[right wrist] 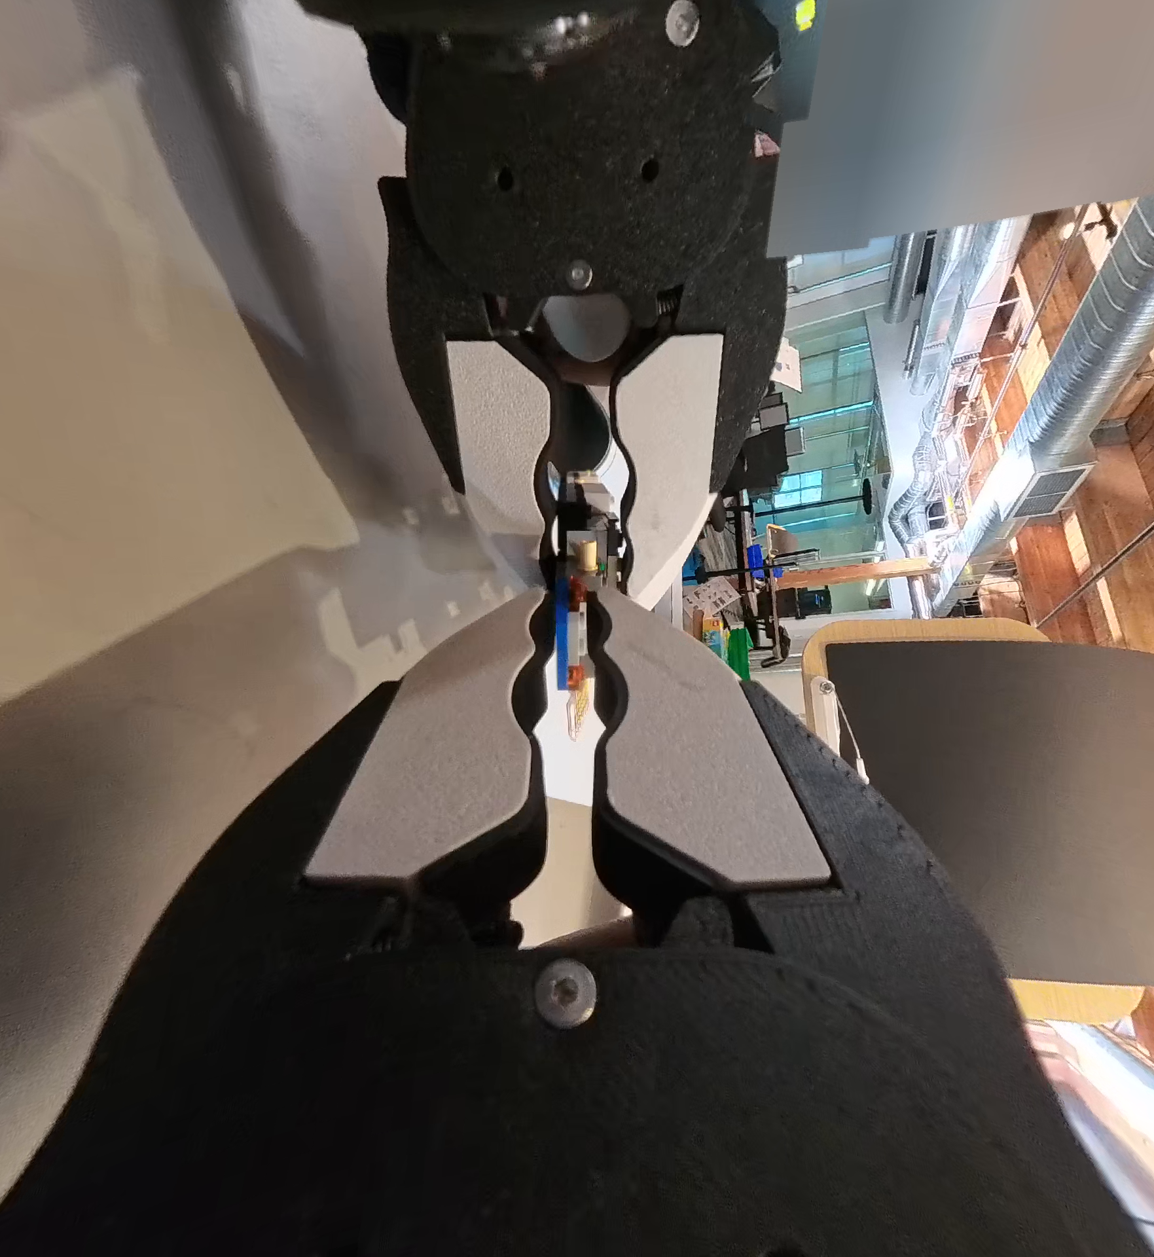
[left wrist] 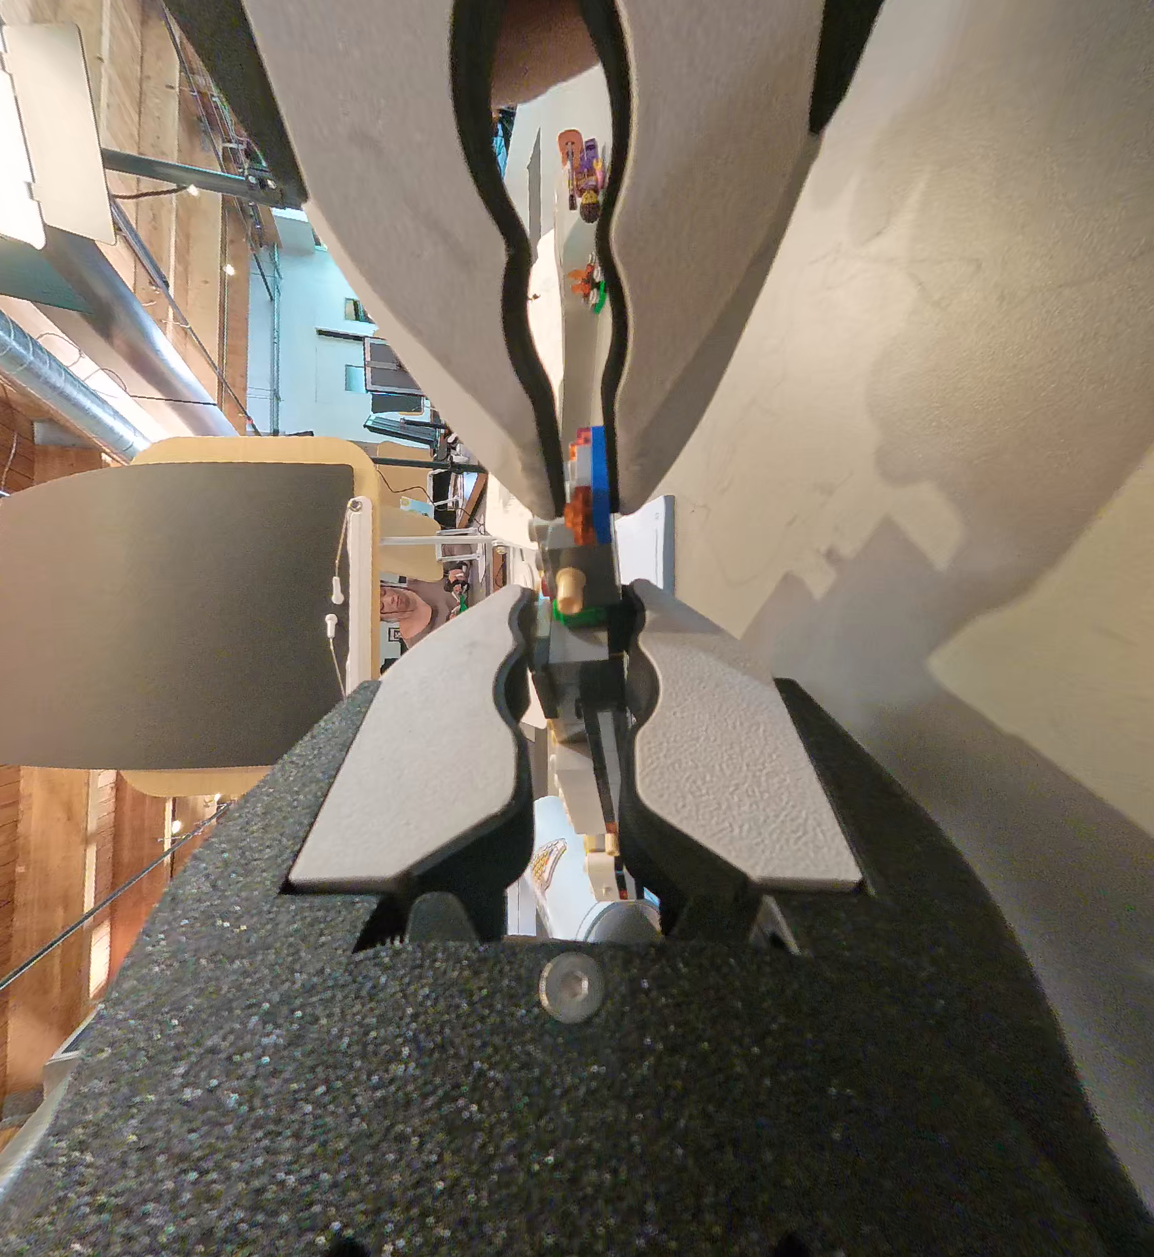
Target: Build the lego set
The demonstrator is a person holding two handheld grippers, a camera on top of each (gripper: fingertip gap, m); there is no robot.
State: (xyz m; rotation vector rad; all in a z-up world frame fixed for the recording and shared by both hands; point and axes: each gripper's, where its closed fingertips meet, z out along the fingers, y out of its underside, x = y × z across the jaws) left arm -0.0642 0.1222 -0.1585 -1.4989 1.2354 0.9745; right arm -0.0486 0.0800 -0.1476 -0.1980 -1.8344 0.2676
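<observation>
While both tongs meet tip to tip, one small brick model (left wrist: 577, 598) spans between them, lifted clear of white table (left wrist: 968, 340). Left tongs (left wrist: 577, 612) clenched on its grey-black end (tan peg, green bit showing). Right tongs (right wrist: 577, 612) clenched on its blue plate end (right wrist: 564, 639). Black chair back (left wrist: 166, 612) behind.

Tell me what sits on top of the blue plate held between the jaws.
On the blue plate sit light grey bricks, a dark orange leafy piece and a small orange piece. The right gripper clamps this end; its fingers cover the plate's faces.
</observation>
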